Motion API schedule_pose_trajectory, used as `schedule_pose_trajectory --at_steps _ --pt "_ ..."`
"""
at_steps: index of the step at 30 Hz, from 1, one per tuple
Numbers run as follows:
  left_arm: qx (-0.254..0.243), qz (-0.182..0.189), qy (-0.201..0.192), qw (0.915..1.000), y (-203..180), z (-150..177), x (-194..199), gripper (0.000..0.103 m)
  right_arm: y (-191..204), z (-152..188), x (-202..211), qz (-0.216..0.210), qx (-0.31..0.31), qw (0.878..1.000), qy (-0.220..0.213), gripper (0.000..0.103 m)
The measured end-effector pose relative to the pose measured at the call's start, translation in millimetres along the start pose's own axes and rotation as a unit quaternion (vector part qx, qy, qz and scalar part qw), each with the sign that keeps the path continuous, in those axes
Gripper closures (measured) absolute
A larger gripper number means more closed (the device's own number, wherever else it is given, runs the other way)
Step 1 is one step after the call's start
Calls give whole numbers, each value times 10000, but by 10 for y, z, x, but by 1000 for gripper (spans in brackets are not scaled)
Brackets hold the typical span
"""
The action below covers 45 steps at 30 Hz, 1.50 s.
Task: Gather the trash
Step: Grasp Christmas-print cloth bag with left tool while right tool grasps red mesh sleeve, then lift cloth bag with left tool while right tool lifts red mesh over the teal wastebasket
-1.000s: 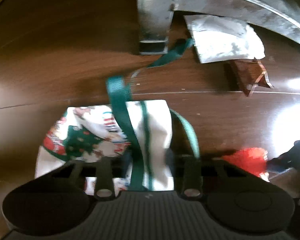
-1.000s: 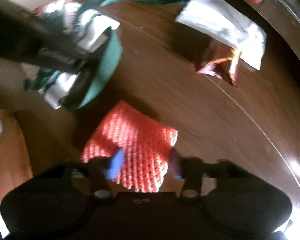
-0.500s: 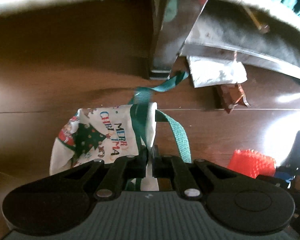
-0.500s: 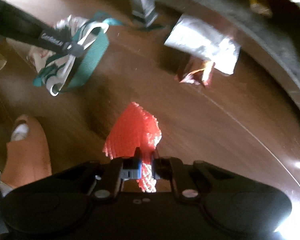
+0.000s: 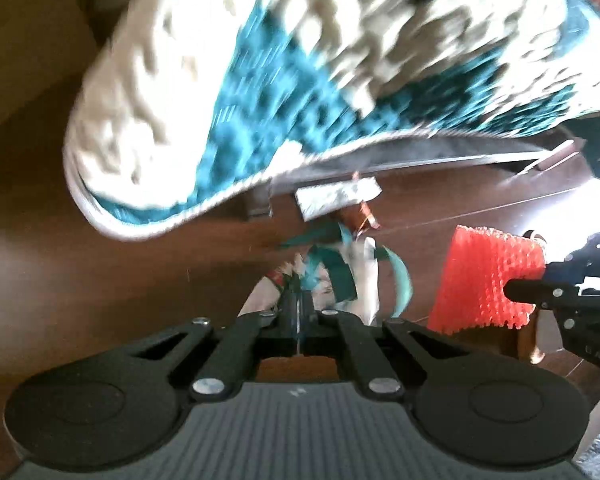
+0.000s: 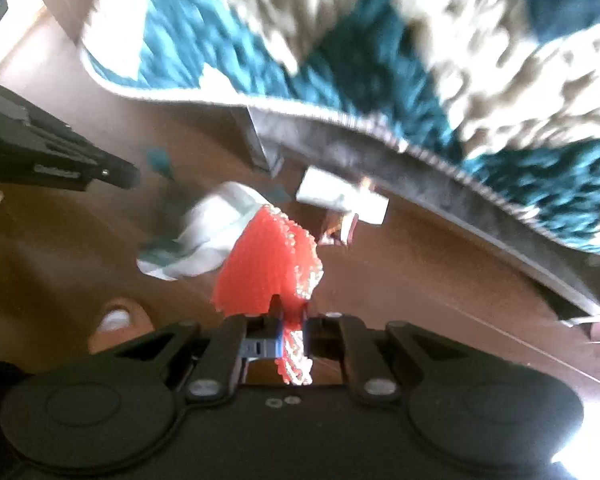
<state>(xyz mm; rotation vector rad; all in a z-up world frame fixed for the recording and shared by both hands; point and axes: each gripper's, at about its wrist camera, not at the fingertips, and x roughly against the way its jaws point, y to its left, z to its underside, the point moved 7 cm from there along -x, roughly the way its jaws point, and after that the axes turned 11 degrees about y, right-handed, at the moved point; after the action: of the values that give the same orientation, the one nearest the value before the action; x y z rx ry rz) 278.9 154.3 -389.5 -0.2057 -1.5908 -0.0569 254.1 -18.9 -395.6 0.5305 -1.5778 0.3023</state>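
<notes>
Left claw (image 5: 298,308) pinches the Christmas tote bag (image 5: 352,280) by its green strap; right claw (image 6: 290,328) clamps red foam netting (image 6: 272,264); a silver wrapper (image 6: 340,196) lies on the floor.

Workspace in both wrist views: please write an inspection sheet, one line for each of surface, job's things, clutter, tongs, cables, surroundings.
Surface: dark brown wooden floor, glossy, with glare at the right.
Job's things: Christmas-print bag with green straps hangs from the left tongs; red foam net hangs from the right tongs.
Clutter: silver wrapper and brown wrapper lie on the floor under the furniture edge.
Tongs: both shut on their loads and off the floor.
Cables: nothing seen.
Surroundings: teal and cream blanket, blurred, over a grey furniture frame; a person's orange slipper at lower left.
</notes>
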Motion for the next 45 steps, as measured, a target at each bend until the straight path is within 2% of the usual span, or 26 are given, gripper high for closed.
schedule_pose_trajectory --at_steps 5,8,11,12,14,16,17,19,27,31,36,42,45 --pt "-210 16 39 9998 -251 -14 194 102 -139 146 540 26 -208 9989 -424 96" --pt "-11 60 259 9996 -350 4 51 101 -296 219 757 138 -183 9978 -623 96" --pt "176 9 577 9982 -425 17 -231 96 -523 213 785 73 -445 9964 -712 96" --pt "195 -20 687 9974 -439 13 -321 91 -595 195 769 51 -539 9958 -741 96" --pt "233 -35 853 9961 -454 -25 -547 74 -736 181 690 -49 -748 9944 -741 96" --pt "257 -42 935 9953 -417 -54 -748 47 -842 171 629 -161 -921 9933 -678 96" --pt "296 -35 976 9948 -403 -70 -863 45 -886 155 591 -236 -1001 9927 -634 96" --pt "310 -8 1100 9934 -389 -101 -1153 45 -926 157 552 -347 -1087 9919 -555 96" --pt "77 -350 1343 9903 -334 -133 -2139 45 -924 245 263 -653 -1369 9884 72 95" --pt "-36 -345 1414 9893 -358 -119 -2399 45 -911 263 167 -822 -1516 9846 278 95" --pt "-212 -378 1535 9872 -432 -72 -2599 47 -867 285 93 -839 -1505 9842 413 95" --pt "-293 -416 1621 9855 -493 -6 -2709 60 -820 303 66 -879 -1471 9840 490 95" --pt "-373 -526 1590 9852 -511 -23 -2678 84 -812 302 59 -901 -1503 9832 503 95"
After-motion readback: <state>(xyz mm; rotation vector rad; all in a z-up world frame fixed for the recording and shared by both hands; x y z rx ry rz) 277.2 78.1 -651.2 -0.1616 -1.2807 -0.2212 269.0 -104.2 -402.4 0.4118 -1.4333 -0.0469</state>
